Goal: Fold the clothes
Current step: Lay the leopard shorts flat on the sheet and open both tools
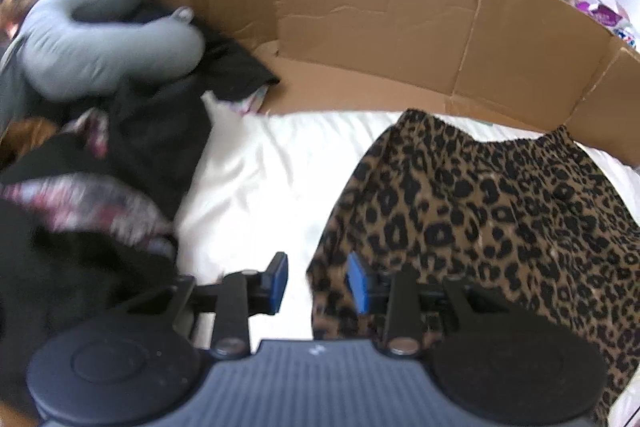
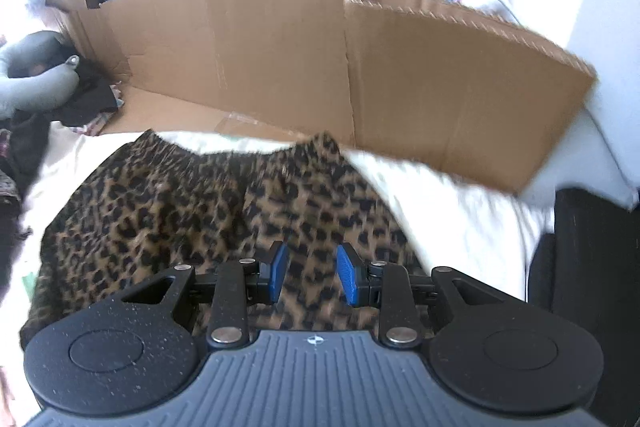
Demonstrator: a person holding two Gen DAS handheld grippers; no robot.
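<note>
Leopard-print garment (image 2: 168, 211) lies flat on white bed sheet (image 1: 256, 179); left gripper (image 1: 318, 281) and right gripper (image 2: 312, 273) jaws part-open, holding nothing.

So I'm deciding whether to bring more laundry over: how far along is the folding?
Done: the leopard-print garment lies spread on the white sheet, seemingly folded over once. In hand: nothing; the left gripper and right gripper are open and empty above it. Left: probably more folds on it, plus the jumbled pile of dark clothes beside it, untouched.
</note>
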